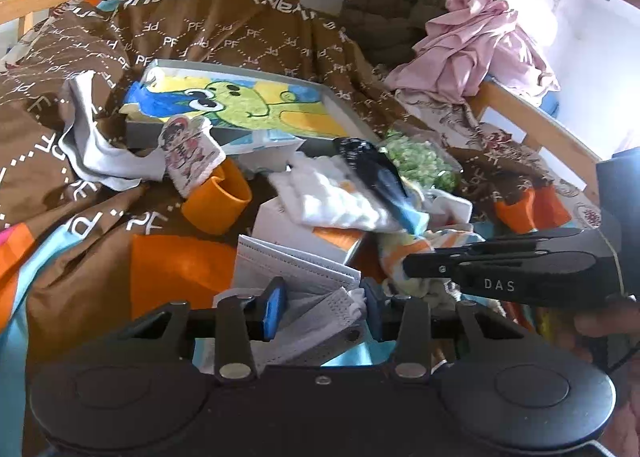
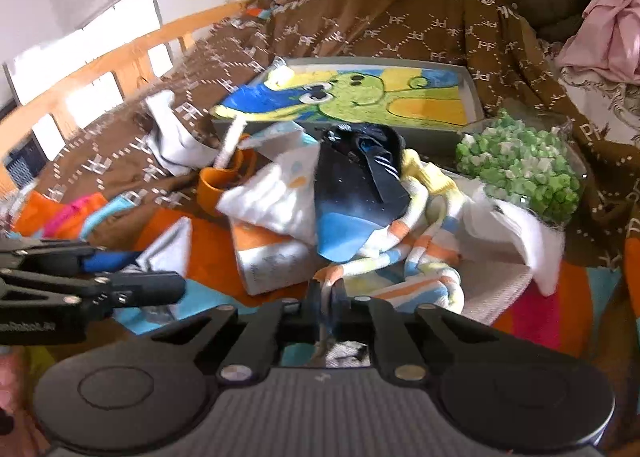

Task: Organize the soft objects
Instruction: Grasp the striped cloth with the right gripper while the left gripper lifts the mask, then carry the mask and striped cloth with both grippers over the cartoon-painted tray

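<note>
A pile of soft things lies on the brown bedspread [image 1: 96,193]. In the left wrist view my left gripper [image 1: 320,307] is open around a grey face mask [image 1: 312,313], with a second mask [image 1: 288,261] just beyond. A white sock [image 1: 332,193] and a black-and-blue sock [image 1: 376,173] lie further on. My right gripper [image 2: 329,297] is shut on a pastel striped sock [image 2: 416,261]; it also shows in the left wrist view [image 1: 408,265]. The black-and-blue sock [image 2: 356,197] and white sock [image 2: 276,197] lie just beyond it.
A grey tray with a frog picture [image 1: 240,101] sits mid-bed. An orange cup [image 1: 220,197] holds a printed sock [image 1: 188,153]. A grey-white cloth [image 1: 88,137] lies left. A bag of green bits [image 2: 520,165], a pink garment [image 1: 472,45] and the wooden bed rail [image 1: 536,125] are right.
</note>
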### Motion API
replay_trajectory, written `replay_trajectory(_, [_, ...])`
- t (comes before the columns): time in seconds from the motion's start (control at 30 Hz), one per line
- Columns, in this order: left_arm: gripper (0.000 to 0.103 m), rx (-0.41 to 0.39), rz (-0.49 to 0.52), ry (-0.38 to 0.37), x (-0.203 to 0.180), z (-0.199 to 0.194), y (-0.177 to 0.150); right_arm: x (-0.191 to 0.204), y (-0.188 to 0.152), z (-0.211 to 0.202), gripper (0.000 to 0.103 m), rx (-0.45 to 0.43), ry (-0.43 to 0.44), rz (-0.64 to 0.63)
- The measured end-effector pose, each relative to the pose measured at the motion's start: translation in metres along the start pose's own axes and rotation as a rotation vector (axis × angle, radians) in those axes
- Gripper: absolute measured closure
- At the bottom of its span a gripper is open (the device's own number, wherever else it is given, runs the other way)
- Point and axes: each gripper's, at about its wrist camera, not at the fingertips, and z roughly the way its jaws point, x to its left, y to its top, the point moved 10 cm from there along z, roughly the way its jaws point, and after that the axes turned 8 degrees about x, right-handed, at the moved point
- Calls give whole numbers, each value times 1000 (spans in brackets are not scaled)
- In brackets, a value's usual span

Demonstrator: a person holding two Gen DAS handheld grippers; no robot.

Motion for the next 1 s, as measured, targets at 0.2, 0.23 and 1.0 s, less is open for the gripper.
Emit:
replay_trajectory(0.2, [66, -37, 14, -17, -7, -7, 3, 15, 6, -15, 99, -77, 115, -13])
replay_trajectory(0.23, [68, -43, 15, -19, -8, -9, 4, 18, 7, -18, 101, -93, 135, -14])
replay_trajectory(1.0, [85, -307, -15, -43, -19, -67, 34, 23, 36, -90, 101, -374, 332, 42])
